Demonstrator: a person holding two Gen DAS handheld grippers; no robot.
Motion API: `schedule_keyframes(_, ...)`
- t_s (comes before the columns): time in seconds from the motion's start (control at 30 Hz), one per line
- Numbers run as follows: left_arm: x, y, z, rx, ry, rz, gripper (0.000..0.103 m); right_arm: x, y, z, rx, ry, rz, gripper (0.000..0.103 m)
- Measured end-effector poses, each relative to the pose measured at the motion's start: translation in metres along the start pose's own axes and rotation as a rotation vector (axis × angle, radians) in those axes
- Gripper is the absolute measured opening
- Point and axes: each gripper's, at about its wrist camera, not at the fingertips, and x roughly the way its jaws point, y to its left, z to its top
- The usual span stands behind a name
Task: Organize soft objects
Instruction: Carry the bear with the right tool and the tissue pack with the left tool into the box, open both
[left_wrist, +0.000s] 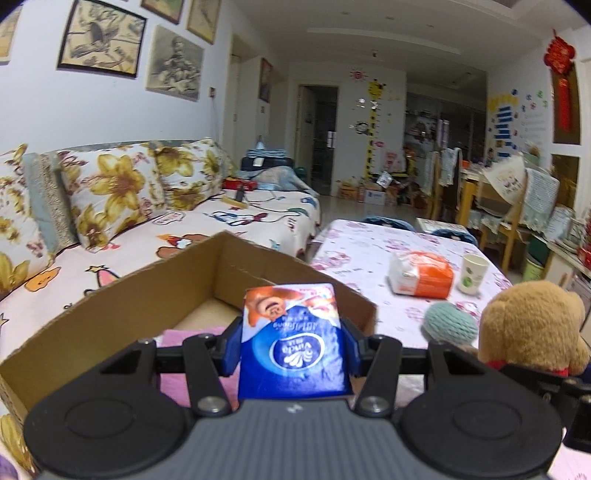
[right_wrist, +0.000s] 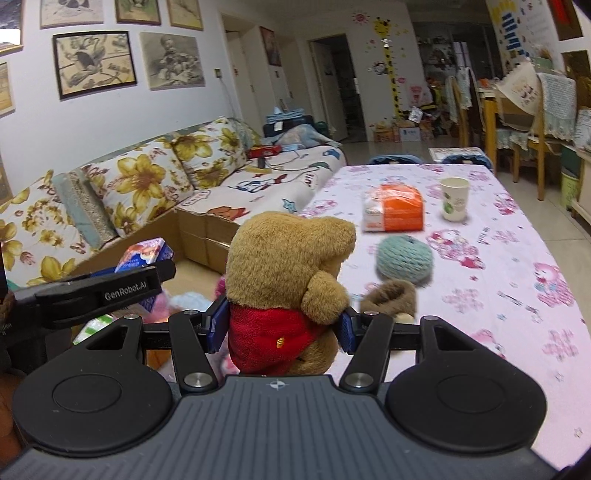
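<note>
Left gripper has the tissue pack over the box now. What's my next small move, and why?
Probably lower slightly and open the left gripper. The blue tissue pack is clamped between its fingers above the open cardboard box, so release should drop it inside. The right gripper holds the teddy bear for afterwards.

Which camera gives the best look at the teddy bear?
The right wrist view: the teddy bear fills the middle, gripped between the right gripper's fingers, its red shirt plain. The left wrist view catches only its brown head at the right edge.
</note>
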Motion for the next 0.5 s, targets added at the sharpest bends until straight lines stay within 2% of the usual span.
schedule_keyframes(0.5,0.017,0.043,0.002,-0.109,0.039,0.110,0.052,0.046,0.040,0.017,-0.086,0.016,0.088,0.071)
